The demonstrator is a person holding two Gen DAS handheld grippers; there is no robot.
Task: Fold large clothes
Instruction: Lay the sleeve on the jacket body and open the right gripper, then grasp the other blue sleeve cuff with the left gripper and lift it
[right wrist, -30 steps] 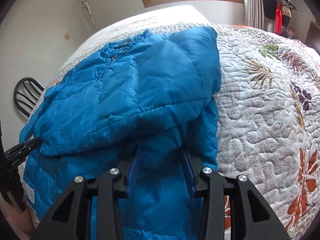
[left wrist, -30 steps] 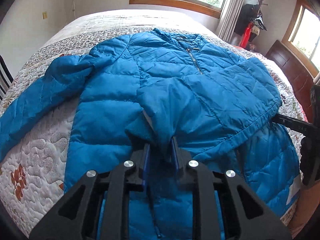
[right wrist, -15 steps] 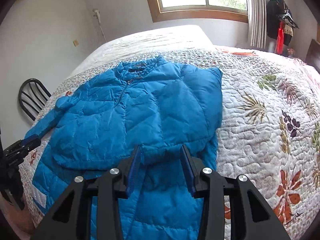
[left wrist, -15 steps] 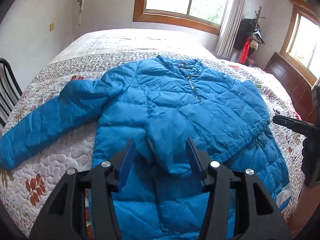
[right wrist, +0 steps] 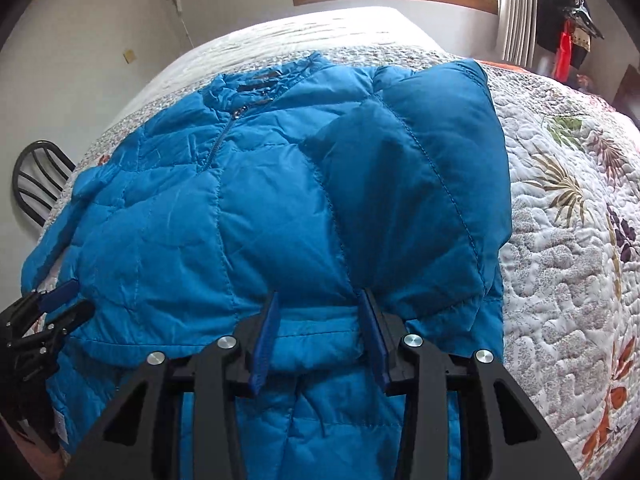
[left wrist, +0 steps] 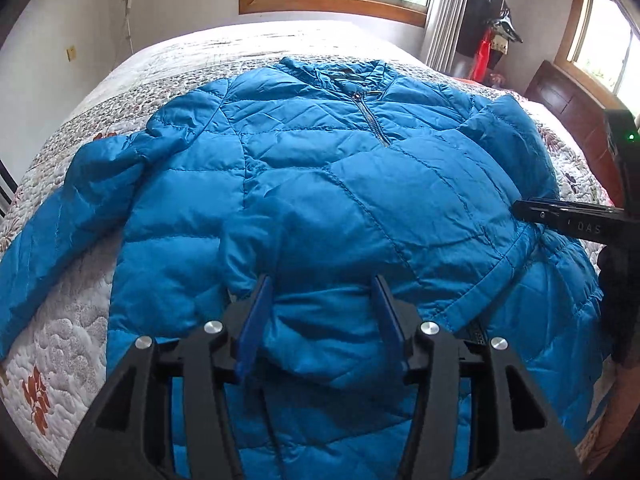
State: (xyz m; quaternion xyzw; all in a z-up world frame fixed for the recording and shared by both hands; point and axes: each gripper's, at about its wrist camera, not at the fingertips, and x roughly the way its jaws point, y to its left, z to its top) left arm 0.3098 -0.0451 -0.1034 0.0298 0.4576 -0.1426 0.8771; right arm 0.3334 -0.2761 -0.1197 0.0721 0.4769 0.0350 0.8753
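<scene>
1. Blue quilted down jacket point(left wrist: 340, 184) lies front-up across the quilted bedspread point(left wrist: 60, 344), its collar toward the window and its hem toward us.
2. Our left tongs point(left wrist: 320, 312) have just been opening: a second ago they pinched the cuff of the folded-over sleeve point(left wrist: 360, 240), and now their blue pads stand apart on either side of that cuff without pressing it.
3. We judge the first sleeve fold as laid, since the sleeve rests diagonally across the jacket's chest and is let go.
4. Our right tongs point(right wrist: 320, 332) sit part-open over the lower edge of the same folded sleeve point(right wrist: 400, 200); the cloth lies between the pads, but we cannot tell whether they pinch it.
5. Both hands have drawn back and come in again within the second, so the jacket fills the views much as it did before.
6. From the left view alone we see the other sleeve point(left wrist: 52, 240) stretched out flat on the bedspread, still unfolded; it is likely next.
7. From the right view alone we see the jacket's folded side edge against the bare floral quilt, a black chair point(right wrist: 40, 184) beyond the far side, and the left tongs from outside.
</scene>
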